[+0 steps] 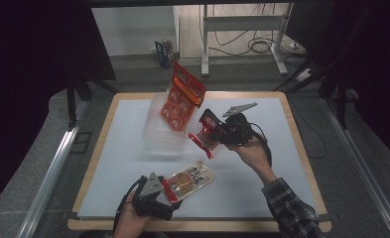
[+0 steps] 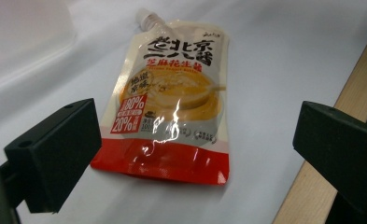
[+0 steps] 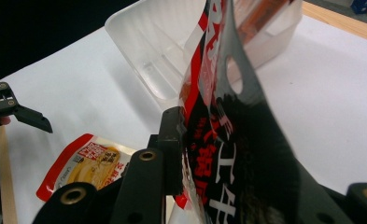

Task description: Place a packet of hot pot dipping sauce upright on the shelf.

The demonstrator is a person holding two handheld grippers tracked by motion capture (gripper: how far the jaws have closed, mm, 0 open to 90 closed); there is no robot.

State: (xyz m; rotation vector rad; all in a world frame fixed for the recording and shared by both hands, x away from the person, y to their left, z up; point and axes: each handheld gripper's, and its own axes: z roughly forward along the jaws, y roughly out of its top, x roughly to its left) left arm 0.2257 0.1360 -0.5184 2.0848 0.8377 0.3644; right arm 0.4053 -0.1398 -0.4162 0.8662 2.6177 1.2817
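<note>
A black-and-red snack packet [image 3: 228, 154] is clamped between the jaws of my right gripper [image 3: 246, 158]. In the high view that gripper [image 1: 208, 133] holds the packet [image 1: 201, 144] above the mat, just right of a clear plastic bin [image 1: 162, 130]. An orange packet [image 1: 182, 96] stands tilted in the bin. A cream and red sauce pouch [image 2: 176, 102] lies flat on the white mat, spout pointing away. My left gripper [image 2: 195, 140] is open, one jaw on either side of the pouch's red bottom end without touching it. From above, this gripper [image 1: 168, 194] sits at the pouch's [image 1: 190, 179] near end.
The white mat [image 1: 262, 188] covers a wooden table [image 1: 311, 188]. The right gripper view also takes in the bin [image 3: 162, 51], the pouch [image 3: 85, 165] and one jaw of the left gripper [image 3: 13, 109]. Metal rails run down both sides of the table.
</note>
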